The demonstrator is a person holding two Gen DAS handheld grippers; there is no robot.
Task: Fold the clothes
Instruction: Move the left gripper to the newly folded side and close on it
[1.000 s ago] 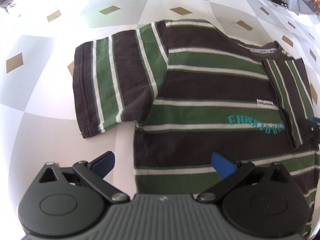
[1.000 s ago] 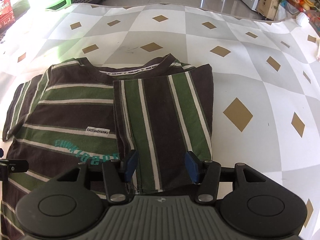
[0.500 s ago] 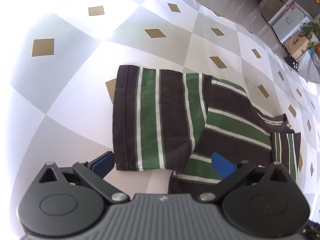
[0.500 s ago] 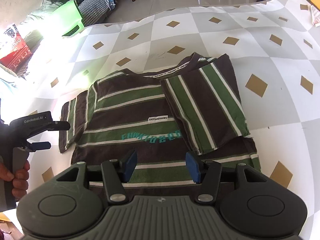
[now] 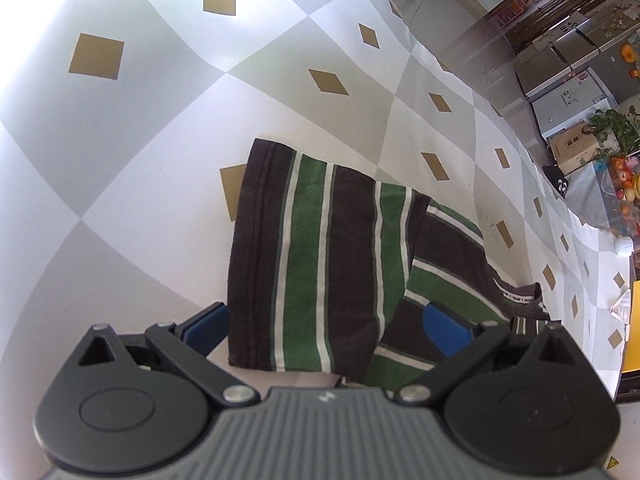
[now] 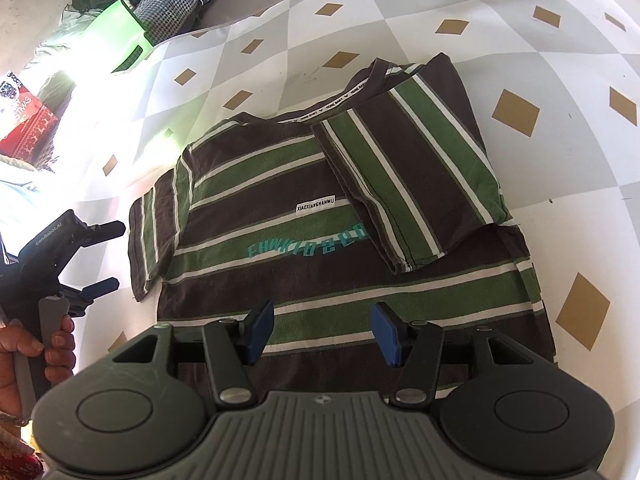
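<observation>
Striped T-shirt [image 6: 340,216] lies flat on the checked cloth [image 6: 520,20] w/ one sleeve folded in, both grippers above it: left gripper [image 5: 326,322] fingers wide open, right gripper [image 6: 322,330] fingers apart, holding nothing.

Black grippers, blue fingers [image 6: 258,330], silver screws

— Left claw [image 5: 326,326]: swung off the chest of the striped shirt [image 6: 320,216], now over the flat sleeve [image 5: 312,264], blue fingers [image 5: 446,324] spread to either side of its lower edge, nothing pinched.

— And from the right wrist view?

— Pulled back and up: right claw [image 6: 322,330] now above the hem stripes, clear of the folded-over sleeve [image 6: 412,176]. Whole shirt in view, plus the left claw [image 6: 98,256] just beside the flat sleeve, gripped by a hand [image 6: 24,356].
</observation>
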